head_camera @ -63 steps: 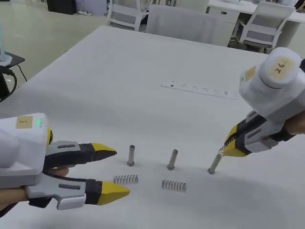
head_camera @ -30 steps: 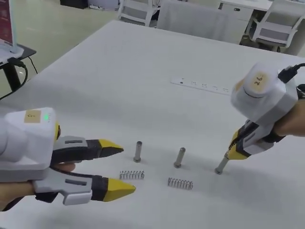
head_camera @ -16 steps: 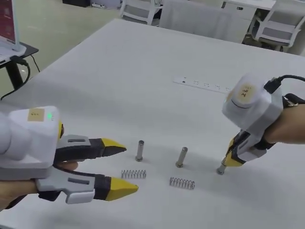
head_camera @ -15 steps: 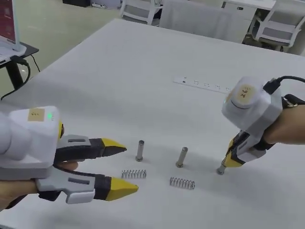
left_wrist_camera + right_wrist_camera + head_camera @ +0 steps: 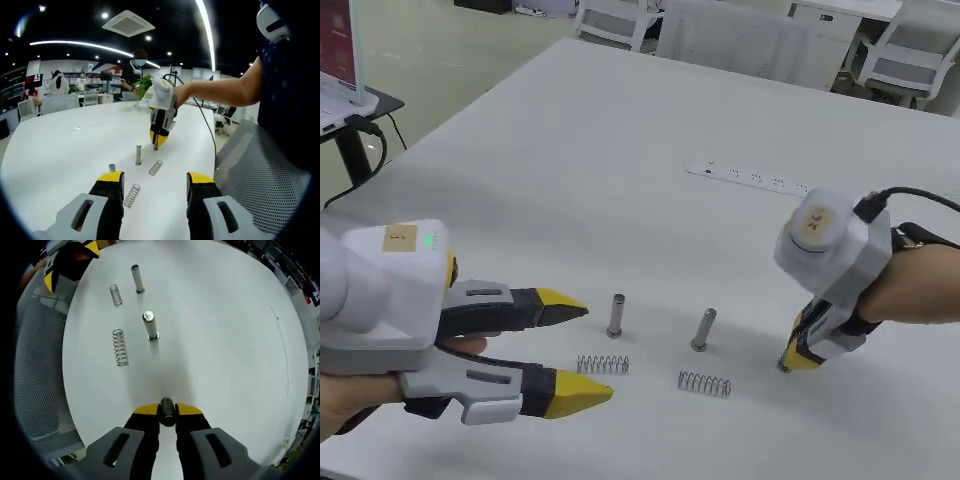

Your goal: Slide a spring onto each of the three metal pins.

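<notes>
Three metal pins stand in a row on the white table (image 5: pixel 620 150): the left pin (image 5: pixel 617 315), the middle pin (image 5: pixel 704 328) and the right pin (image 5: pixel 783 365). My right gripper (image 5: pixel 798 355) is low over the right pin, shut on a spring (image 5: pixel 167 411) that sits on that pin's top. Two loose springs lie in front of the row, one (image 5: pixel 603 364) near the left pin and the other (image 5: pixel 705 383) near the middle pin. My left gripper (image 5: pixel 578 350) hovers open beside the left spring (image 5: pixel 132 195), holding nothing.
A white power strip (image 5: pixel 750 178) lies flat farther back on the table. Office chairs (image 5: pixel 740 45) stand past the far edge. The table's near edge runs just under my left gripper. A person (image 5: pixel 135 70) stands in the background.
My right gripper has come down and tipped upright over the right pin, carrying the spring lower along it. The left gripper has stayed open in place. The head camera has shifted slightly.
</notes>
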A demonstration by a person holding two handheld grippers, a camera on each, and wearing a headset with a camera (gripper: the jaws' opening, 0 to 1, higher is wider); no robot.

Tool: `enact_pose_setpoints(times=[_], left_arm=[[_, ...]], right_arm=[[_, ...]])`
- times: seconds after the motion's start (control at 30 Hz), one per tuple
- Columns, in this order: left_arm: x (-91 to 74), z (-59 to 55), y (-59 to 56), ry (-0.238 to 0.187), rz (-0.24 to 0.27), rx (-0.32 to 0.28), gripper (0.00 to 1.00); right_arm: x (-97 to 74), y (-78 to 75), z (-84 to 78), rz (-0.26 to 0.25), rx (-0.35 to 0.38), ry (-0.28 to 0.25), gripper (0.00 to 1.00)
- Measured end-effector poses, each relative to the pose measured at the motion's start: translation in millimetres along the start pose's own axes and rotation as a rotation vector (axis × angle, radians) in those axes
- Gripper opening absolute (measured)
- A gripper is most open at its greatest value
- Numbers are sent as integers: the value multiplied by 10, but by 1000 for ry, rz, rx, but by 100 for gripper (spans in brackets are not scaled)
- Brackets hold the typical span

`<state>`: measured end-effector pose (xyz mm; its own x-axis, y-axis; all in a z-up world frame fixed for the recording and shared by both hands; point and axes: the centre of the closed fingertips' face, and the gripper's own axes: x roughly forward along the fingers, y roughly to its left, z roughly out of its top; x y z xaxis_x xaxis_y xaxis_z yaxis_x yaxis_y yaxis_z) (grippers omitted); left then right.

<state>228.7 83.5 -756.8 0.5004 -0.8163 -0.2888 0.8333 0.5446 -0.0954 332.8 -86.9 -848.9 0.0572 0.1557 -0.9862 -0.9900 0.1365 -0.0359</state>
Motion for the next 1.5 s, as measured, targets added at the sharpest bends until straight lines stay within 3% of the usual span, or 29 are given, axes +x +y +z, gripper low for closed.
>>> enact_pose_setpoints(times=[0.2, 0.57, 0.83, 1.1, 1.5], left_arm=[[3, 5, -3, -2, -2, 1, 44], [14, 7, -9, -3, -5, 3, 44], [16, 2, -16, 0, -8, 2, 44], [21, -5, -28, 4, -12, 2, 44], [9, -10, -31, 5, -9, 5, 44]], right_arm=[[8, -8, -2, 1, 0, -1, 10], [-27, 18, 37, -4, -19, -21, 22], [-89, 47, 96, -21, -37, -37, 25], [-224, 120, 270, -49, -86, -68, 25], [-266, 383, 539, -15, -141, -109, 23]])
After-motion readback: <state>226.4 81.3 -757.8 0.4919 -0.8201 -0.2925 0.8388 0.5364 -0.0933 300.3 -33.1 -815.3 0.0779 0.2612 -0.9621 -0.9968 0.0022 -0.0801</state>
